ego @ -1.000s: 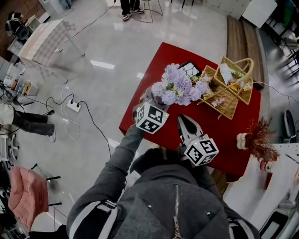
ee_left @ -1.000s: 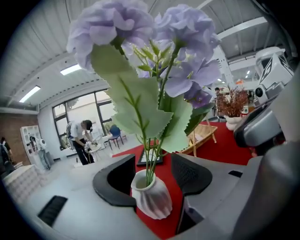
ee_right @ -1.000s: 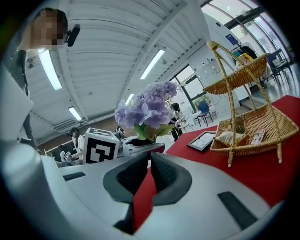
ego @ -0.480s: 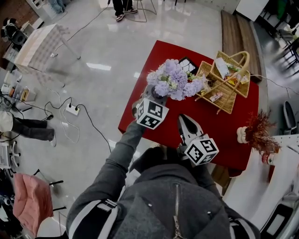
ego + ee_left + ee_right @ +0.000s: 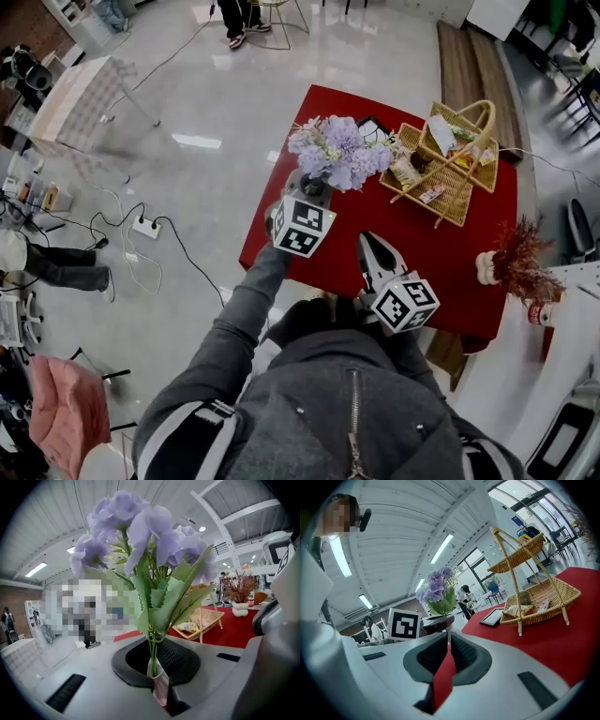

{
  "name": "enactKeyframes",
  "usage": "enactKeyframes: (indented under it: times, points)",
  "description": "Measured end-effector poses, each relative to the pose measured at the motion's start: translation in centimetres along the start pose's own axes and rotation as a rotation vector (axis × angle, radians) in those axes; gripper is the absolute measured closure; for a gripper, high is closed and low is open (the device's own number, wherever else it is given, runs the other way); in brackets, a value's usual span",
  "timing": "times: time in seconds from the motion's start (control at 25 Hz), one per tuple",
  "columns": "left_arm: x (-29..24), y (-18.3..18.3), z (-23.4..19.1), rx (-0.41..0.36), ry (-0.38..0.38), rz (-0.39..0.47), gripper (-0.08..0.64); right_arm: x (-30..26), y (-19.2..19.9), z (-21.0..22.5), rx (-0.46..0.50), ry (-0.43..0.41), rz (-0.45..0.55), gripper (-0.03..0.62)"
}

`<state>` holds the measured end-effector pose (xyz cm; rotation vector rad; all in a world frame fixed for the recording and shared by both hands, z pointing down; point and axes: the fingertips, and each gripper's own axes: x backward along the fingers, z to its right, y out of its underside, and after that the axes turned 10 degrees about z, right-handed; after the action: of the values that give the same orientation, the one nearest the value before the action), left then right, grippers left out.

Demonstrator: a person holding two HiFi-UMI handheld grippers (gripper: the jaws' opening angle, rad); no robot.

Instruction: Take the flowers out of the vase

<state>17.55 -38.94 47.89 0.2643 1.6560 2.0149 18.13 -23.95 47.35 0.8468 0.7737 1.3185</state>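
Note:
A bunch of lilac flowers (image 5: 337,150) with green leaves stands at the near left corner of the red table (image 5: 450,272). My left gripper (image 5: 314,190) reaches in from the near side, just under the blooms. In the left gripper view it (image 5: 152,654) is shut on the thin green stems (image 5: 152,656), with the blooms (image 5: 140,531) rising above the jaws. A pale piece shows below the stems; I cannot tell whether it is the vase. My right gripper (image 5: 367,244) hangs over the table's near edge, apart from the flowers, its jaws (image 5: 449,641) shut and holding nothing.
A two-tier wicker basket (image 5: 450,169) with small packets stands just right of the flowers. A dark framed card (image 5: 377,127) lies behind them. A white pot of dried reddish twigs (image 5: 514,272) sits at the table's right edge. Cables and a power strip (image 5: 148,225) lie on the floor.
The blooms have leaned slightly away from the basket, toward the table's left corner. Both grippers have stayed almost in place.

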Motion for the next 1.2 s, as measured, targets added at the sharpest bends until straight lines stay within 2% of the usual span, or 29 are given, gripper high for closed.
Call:
enactKeyframes:
  times: [0.4, 0.8, 1.0, 1.2]
  points:
    - [0.8, -1.5, -2.1, 0.085, -0.031, 0.041, 0.541, -1.0, 0.5, -0.4, -0.014, -0.012, -0.003, 0.581]
    - [1.8, -6.0, -3.2, 0.19, -0.009, 0.136, 0.543, -2.6, 1.4, -1.3, -0.038, -0.042, -0.023, 0.581]
    - [2.7, -7.8, -4.2, 0.192, -0.012, 0.159, 0.543, -2.7, 1.7, -1.7, -0.049, -0.056, -0.031, 0.581]
    - [3.5, -9.3, -5.1, 0.226, -0.004, 0.177, 0.543, -2.6, 1.8, -1.7, -0.067, -0.049, -0.028, 0.581]
